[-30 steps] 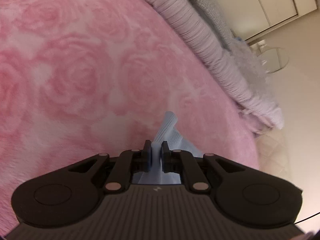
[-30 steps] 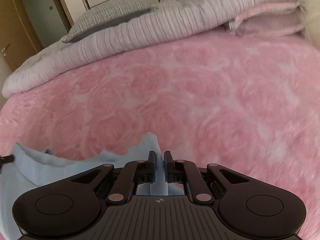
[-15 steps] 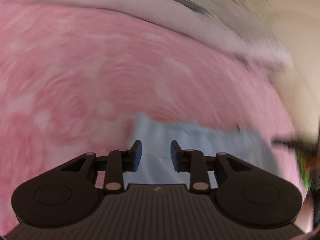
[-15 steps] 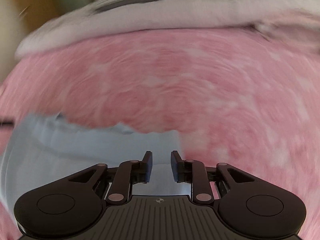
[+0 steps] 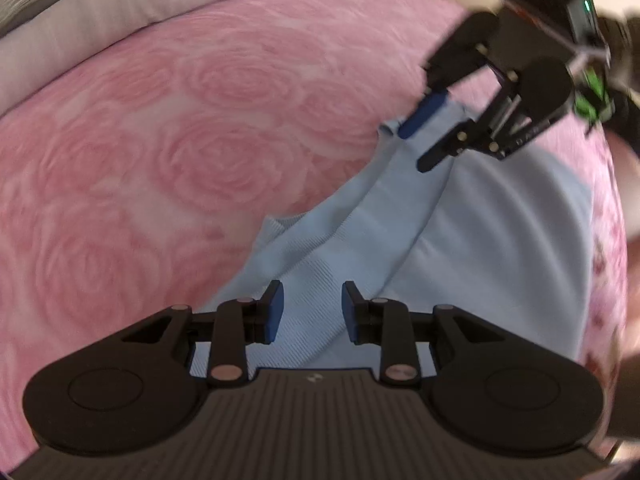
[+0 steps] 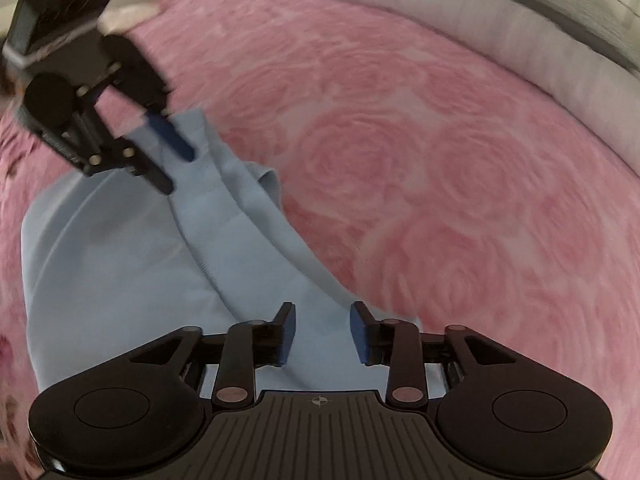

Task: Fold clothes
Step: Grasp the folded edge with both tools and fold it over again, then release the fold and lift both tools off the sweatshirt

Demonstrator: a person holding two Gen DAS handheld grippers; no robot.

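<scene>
— How many garments are out?

— One. A single light-blue garment (image 5: pixel 500 248) lies on the pink rose-patterned blanket (image 5: pixel 192 128) that covers the bed. Most of it is spread flat, and one raised fold runs along the side facing the open blanket. In the left wrist view it sits toward the right edge of the bed; the right wrist view shows the same cloth toward the left edge (image 6: pixel 112 272).

— And the tools?

— Two. The left gripper (image 5: pixel 311 313) has its fingers apart, with nothing between the blue pads, hanging just above the near end of the fold. The right gripper (image 6: pixel 322 334) is likewise spread wide and empty over the other end. Each shows up in the other's camera, fingers parted beside the cloth: the right one at (image 5: pixel 434 132), the left one at (image 6: pixel 168 156). Whether those tips touch the fabric, I cannot tell.

— What differs from a second ago?

— Back then both grippers were pinched onto the blue cloth, each holding a bunched corner up. Half a second ago the fingers were already apart, in a blurred swing. Now the cloth lies released and the cameras have turned to face one another across it.

— Anything beyond?

— A pale ribbed quilt (image 5: pixel 120 20) bunched along the far edge of the bed, also at (image 6: pixel 520 28).
</scene>
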